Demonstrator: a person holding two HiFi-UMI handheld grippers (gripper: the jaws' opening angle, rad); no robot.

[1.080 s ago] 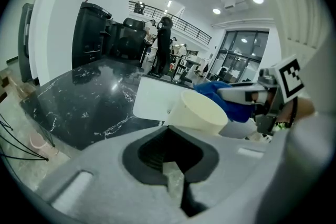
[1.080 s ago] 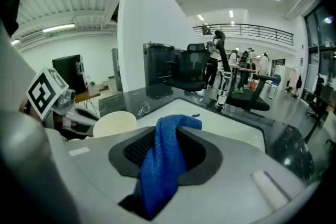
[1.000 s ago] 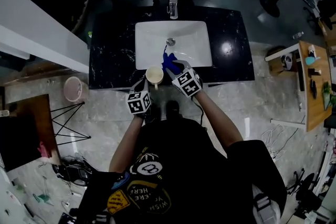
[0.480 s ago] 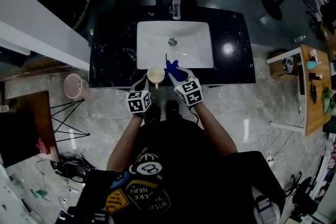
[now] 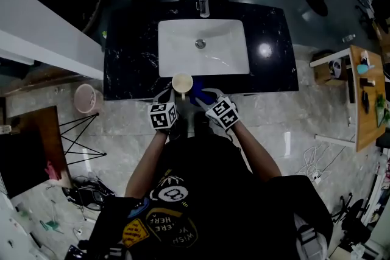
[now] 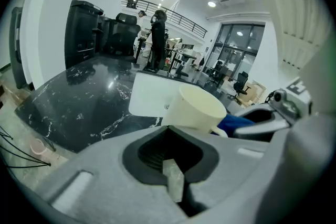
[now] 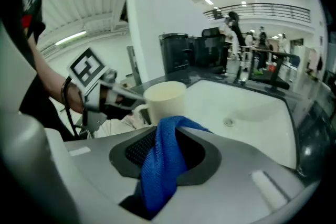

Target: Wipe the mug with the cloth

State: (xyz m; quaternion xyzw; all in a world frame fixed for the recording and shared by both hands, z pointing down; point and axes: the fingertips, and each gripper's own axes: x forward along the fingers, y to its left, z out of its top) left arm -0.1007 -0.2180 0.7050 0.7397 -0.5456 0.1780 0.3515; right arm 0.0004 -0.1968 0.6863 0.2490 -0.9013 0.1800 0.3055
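Black marble desk [image 5: 131,64]: left gripper [image 5: 172,94] is clamped on the mug [image 5: 182,83]. Right gripper [image 5: 205,97], at the mug's 4 o'clock, pinches the cloth [image 7: 163,165]. Wiping appears to be in hand; the next move likely requires pressing cloth to mug.

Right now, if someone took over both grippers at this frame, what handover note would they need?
Left gripper: shut on the handle of the cream mug, holding it upright over the front edge of the black counter, just in front of the white sink.
Right gripper: shut on the blue cloth, which hangs from its jaws close beside the mug on its right. Whether they touch cannot be told.
Done: both things are picked up and brought together.
Left: press the cloth onto the mug and wipe it. How much has been wiped cannot be told.
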